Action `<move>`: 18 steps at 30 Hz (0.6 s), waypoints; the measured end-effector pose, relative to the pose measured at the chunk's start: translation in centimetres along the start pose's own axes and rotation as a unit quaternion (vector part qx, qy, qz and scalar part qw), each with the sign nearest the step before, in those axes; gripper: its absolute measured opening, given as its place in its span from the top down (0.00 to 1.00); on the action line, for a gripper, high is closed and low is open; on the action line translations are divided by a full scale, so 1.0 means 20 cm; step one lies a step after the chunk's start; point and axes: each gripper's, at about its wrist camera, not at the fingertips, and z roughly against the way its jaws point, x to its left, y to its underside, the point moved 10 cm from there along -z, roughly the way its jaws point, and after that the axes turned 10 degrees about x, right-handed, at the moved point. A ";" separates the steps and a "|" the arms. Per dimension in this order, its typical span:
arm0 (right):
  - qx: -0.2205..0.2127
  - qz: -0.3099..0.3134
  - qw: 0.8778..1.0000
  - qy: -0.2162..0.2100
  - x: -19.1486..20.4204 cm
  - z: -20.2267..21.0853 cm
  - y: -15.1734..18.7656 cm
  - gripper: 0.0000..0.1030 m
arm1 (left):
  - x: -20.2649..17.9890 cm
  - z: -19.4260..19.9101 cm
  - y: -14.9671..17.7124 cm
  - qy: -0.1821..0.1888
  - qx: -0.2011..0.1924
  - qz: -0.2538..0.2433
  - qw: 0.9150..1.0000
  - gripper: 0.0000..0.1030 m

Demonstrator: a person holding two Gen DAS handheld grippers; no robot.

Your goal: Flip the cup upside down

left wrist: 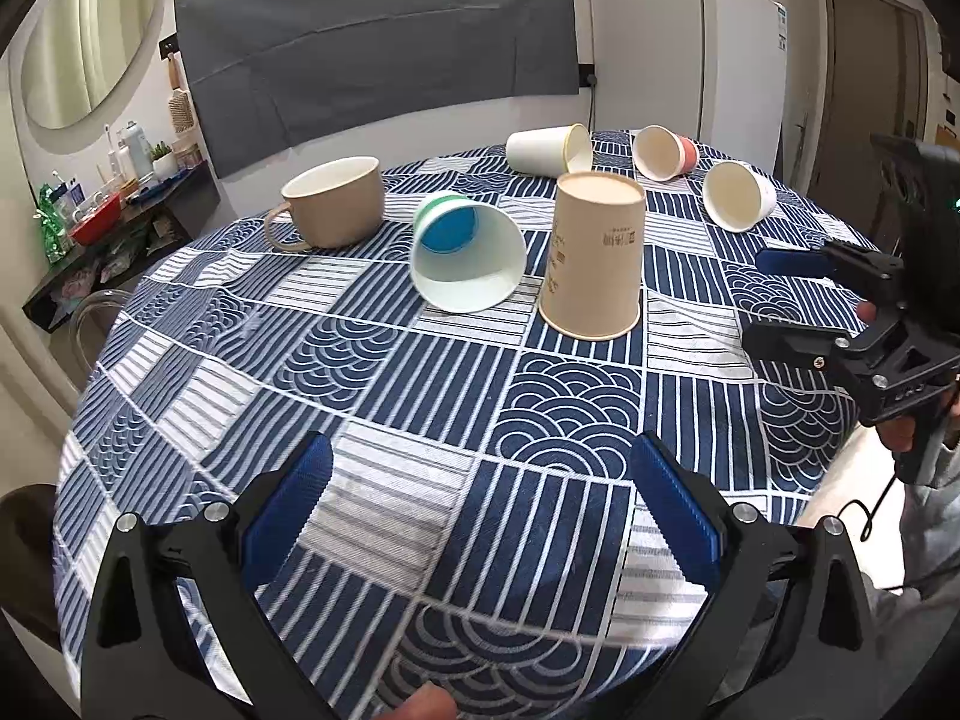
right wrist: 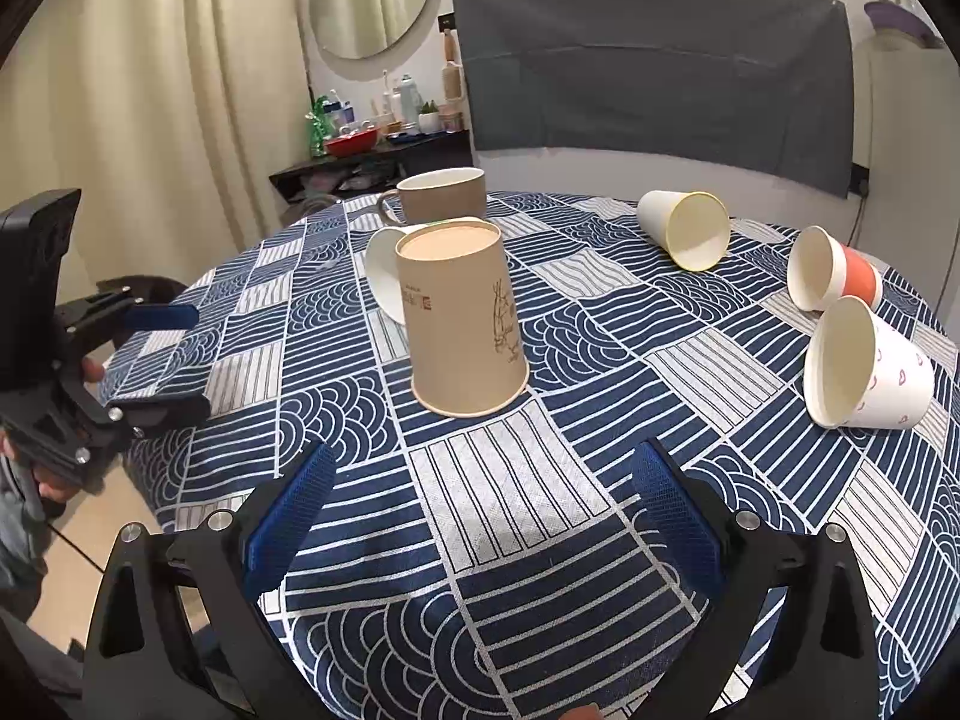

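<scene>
A: What is the room like?

B: There is a round table [left wrist: 198, 360] with a blue and white cloth. Behind it hang a grey sheet [left wrist: 372, 42] and a round mirror [left wrist: 90, 36]. A white fridge [left wrist: 684, 54] stands at the back.

A: What is closest?

B: The left gripper [left wrist: 480, 504] is at the near edge of the table. Its blue fingers [left wrist: 288, 504] are spread wide and hold nothing. The right gripper [right wrist: 486, 504] is the same, wide apart and holding nothing. Each gripper hangs over the cloth.

A: Where is the cup?

B: The brown paper cup [left wrist: 594, 255] stands in the middle of the table. It is upside down, with its mouth flat on the cloth and its bottom on top. No gripper touches it.

A: What is next to it?

B: A white cup with a blue bottom [left wrist: 465, 258] lies on its side just beside it.

A: And farther back?

B: A tan mug [left wrist: 336, 201] stands upright with its handle sticking out. A plain white cup [left wrist: 549, 149] lies on its side. An orange cup [right wrist: 834, 267] lies on its side too. A white cup with pink marks [right wrist: 870, 363] lies near it.
</scene>
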 end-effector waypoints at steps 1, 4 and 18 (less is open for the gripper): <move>-0.001 0.000 1.000 0.003 0.00 -0.01 -0.01 0.08 | -0.01 -0.02 0.00 -0.004 -0.003 -0.002 1.000 0.06; -0.003 0.002 1.000 0.025 -0.02 -0.03 -0.02 0.08 | -0.02 -0.06 -0.04 -0.004 -0.025 0.008 1.000 0.06; -0.030 -0.015 0.999 0.009 -0.06 -0.03 -0.06 0.08 | -0.02 -0.06 -0.16 -0.006 -0.083 0.040 0.996 0.06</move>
